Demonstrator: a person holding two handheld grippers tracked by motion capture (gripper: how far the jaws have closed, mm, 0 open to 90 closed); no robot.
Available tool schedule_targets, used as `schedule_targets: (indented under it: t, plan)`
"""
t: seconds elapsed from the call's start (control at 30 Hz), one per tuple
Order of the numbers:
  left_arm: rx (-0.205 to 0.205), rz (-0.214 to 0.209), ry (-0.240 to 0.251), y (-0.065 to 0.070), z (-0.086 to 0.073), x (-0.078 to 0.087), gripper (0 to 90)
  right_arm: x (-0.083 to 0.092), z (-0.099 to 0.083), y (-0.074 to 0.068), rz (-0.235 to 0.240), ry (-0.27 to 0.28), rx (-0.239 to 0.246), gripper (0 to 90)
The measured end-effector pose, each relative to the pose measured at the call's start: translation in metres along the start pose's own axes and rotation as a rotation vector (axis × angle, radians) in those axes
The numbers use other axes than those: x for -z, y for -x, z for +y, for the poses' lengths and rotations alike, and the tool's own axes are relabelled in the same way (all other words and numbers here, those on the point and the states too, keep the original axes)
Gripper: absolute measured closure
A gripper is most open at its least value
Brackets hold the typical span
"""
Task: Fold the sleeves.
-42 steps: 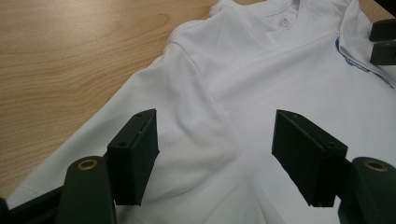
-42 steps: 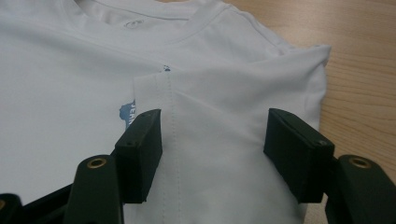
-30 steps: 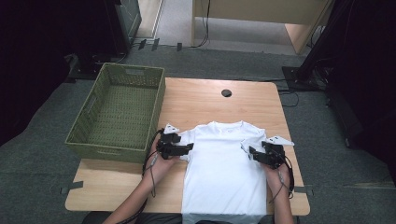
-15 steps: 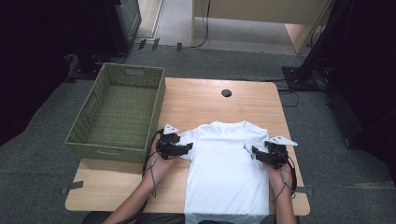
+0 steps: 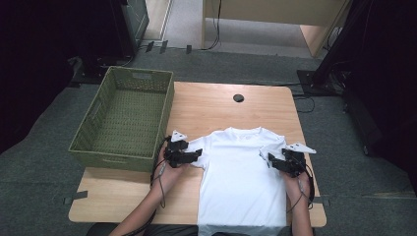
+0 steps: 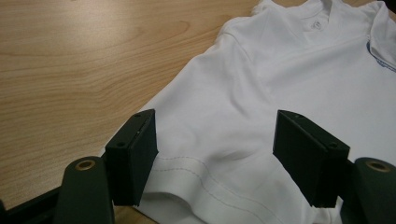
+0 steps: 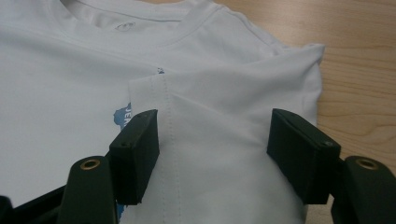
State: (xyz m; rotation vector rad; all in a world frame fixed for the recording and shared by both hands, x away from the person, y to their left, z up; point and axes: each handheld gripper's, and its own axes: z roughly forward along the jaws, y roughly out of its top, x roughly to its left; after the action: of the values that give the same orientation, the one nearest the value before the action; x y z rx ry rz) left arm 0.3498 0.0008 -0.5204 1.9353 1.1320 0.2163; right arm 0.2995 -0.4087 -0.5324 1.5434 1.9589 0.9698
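We find a white T-shirt [image 5: 243, 182] spread flat on the wooden counter [image 5: 216, 105], collar away from us, hem hanging past the near edge; the work in hand reads as folding it, starting with the sleeves. Our left gripper [image 5: 193, 156] sits at the left sleeve [image 6: 196, 154], jaws apart, with the sleeve hem lying between and just ahead of them; in the left gripper view the pads straddle the cloth without pressing on it. Our right gripper [image 5: 276, 162] is likewise open over the right sleeve [image 7: 224, 140], which here lies already turned inward across the chest, its stitched hem just inside the left-hand pad and partly covering a blue print [image 7: 122, 115]. Neither gripper holds anything. To do this step well, we judge each gripper should come down so the lower pad slides under the sleeve layer alone, not the body panel beneath, then close firmly near the hem where the doubled stitching gives a firmer bite. On the left, the sleeve wants lifting only a little and carrying toward the shirt's middle, so the fold line falls along the shoulder seam and matches the right side. Dragging flat risks bunching the body cloth; pinching both layers would pull the whole shirt askew. A green woven basket [image 5: 123, 118] stands beyond and outside the left gripper, well apart from the shirt.
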Motion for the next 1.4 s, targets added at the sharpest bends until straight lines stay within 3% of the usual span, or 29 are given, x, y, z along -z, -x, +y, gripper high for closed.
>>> schedule_targets:
  t: [0.13,0.6,0.8,1.13,1.3,1.4]
  plan:
    - [-0.001,0.005,0.018,0.0,0.0,0.001,30.7,0.001,0.0,0.003,-0.005,0.002,-0.002,34.3]
    - [-0.011,0.035,0.012,-0.001,-0.003,-0.004,29.7,0.001,-0.001,0.003,-0.015,-0.001,0.001,33.8]
    - [-0.04,0.05,0.022,-0.001,-0.005,-0.006,29.7,0.0,0.0,0.002,-0.017,-0.003,0.004,32.2]
    - [-0.003,0.089,0.034,-0.001,-0.005,-0.007,29.3,0.0,0.0,0.001,-0.022,-0.006,0.006,31.0]
    - [-0.053,0.109,0.018,0.005,-0.005,-0.009,31.7,-0.001,0.0,-0.002,-0.029,-0.007,0.004,30.1]
    - [-0.073,0.082,0.013,0.008,-0.005,-0.009,42.9,-0.001,0.0,-0.003,-0.031,-0.006,0.005,30.1]
